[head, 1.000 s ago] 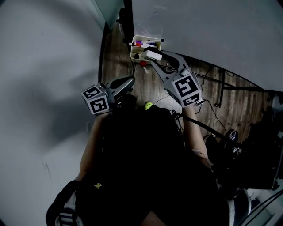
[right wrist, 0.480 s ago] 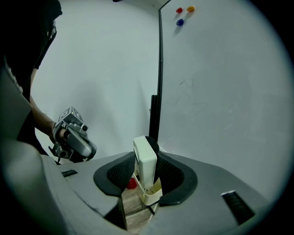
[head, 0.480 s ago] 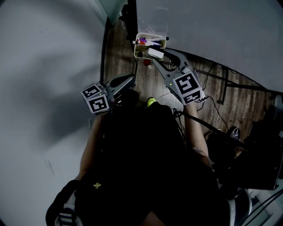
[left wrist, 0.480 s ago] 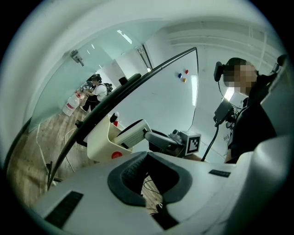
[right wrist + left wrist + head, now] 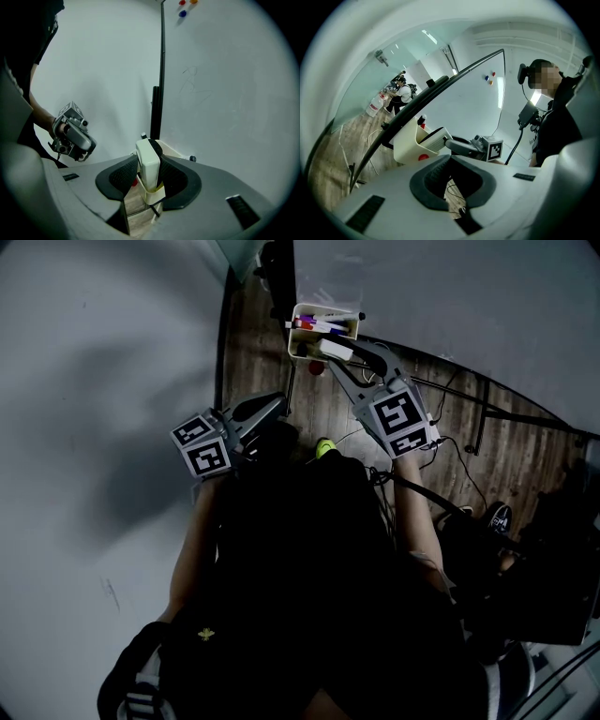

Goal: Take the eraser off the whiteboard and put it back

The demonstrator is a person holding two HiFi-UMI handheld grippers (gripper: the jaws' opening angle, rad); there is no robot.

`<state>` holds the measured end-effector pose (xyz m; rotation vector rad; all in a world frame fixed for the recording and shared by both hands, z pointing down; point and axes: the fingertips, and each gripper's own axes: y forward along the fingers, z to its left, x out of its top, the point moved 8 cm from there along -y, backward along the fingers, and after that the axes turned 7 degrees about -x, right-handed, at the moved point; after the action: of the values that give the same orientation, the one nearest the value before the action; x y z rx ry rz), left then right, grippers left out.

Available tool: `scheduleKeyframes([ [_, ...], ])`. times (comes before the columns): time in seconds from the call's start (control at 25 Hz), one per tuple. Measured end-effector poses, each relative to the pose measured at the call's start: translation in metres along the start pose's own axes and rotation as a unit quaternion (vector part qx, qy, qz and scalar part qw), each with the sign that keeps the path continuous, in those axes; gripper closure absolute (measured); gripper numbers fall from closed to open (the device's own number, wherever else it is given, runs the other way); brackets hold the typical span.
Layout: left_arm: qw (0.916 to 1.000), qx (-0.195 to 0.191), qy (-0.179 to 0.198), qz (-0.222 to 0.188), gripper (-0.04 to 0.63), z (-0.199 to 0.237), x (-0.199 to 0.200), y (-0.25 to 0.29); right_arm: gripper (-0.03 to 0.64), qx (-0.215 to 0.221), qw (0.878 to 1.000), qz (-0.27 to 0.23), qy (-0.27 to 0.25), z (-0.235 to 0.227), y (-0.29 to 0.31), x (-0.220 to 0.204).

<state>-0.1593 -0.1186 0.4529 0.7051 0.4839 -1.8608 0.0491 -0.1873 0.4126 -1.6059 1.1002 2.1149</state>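
Observation:
My right gripper is shut on the white eraser with black felt, holding it over the cream tray that hangs at the whiteboard's lower edge. In the right gripper view the eraser stands upright between the pads, its lower end down at the tray. The left gripper view shows the eraser at the tray's rim. My left gripper hangs to the left, apart from the tray, shut and empty.
Markers lie in the tray and a red magnet sticks to its front. Coloured magnets sit high on the whiteboard. Cables trail over the wooden floor below. Another person stands far off.
My right gripper has sunk a little with the eraser, closer to the tray. The left gripper has stayed where it was.

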Motion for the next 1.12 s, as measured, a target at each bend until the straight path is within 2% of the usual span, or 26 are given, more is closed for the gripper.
scheduleKeyframes([
  [0.64, 0.9999, 0.011, -0.006, 0.003, 0.578, -0.006, 0.007, -0.009, 0.468, 0.005, 1.0, 0.025, -0.012, 0.005, 0.009, -0.004],
  [1.12, 0.9999, 0.013, -0.009, 0.004, 0.578, 0.002, 0.008, -0.006, 0.465, 0.013, 0.998, 0.049, -0.04, 0.008, 0.02, -0.014],
])
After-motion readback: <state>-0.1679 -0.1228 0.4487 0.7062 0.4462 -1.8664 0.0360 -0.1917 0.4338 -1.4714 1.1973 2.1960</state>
